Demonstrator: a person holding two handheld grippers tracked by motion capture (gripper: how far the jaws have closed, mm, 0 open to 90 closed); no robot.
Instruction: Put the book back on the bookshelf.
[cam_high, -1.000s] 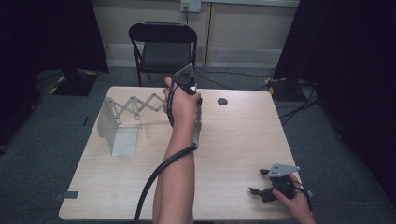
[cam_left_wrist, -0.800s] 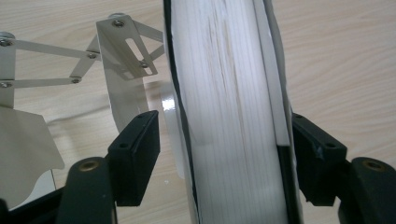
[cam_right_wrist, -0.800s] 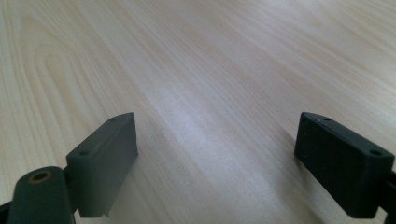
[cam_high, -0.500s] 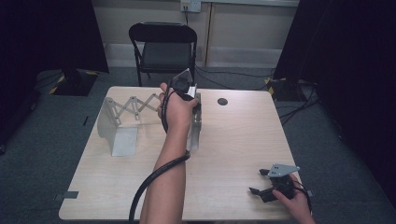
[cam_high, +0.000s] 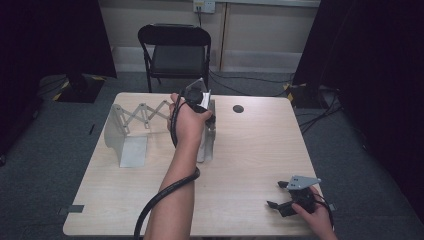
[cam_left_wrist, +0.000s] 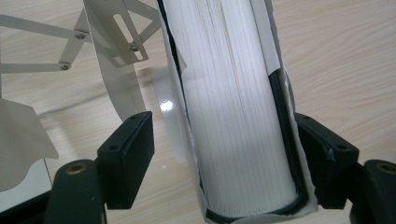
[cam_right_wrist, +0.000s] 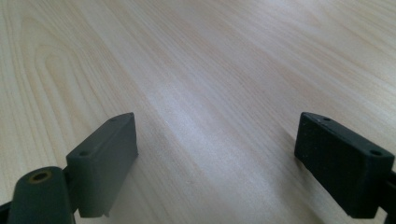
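While the left gripper (cam_high: 206, 114) is hovering over a book (cam_left_wrist: 238, 116) standing upright at the 3 o'clock end of the expandable metal book rack (cam_high: 131, 131), its jaws have just been opening and are now straddling the book; the 9 o'clock pad is standing clear, the 3 o'clock pad near the cover, so likely releasing. Book is sitting spine-down, pages up, leaning on the rack's end plate (cam_left_wrist: 173, 112), probably so it stays upright. Rack is holding just this 1 book. Right gripper (cam_high: 288, 196) is resting at 5 o'clock on the surface (cam_high: 250, 165), jaws spread, nothing between them.
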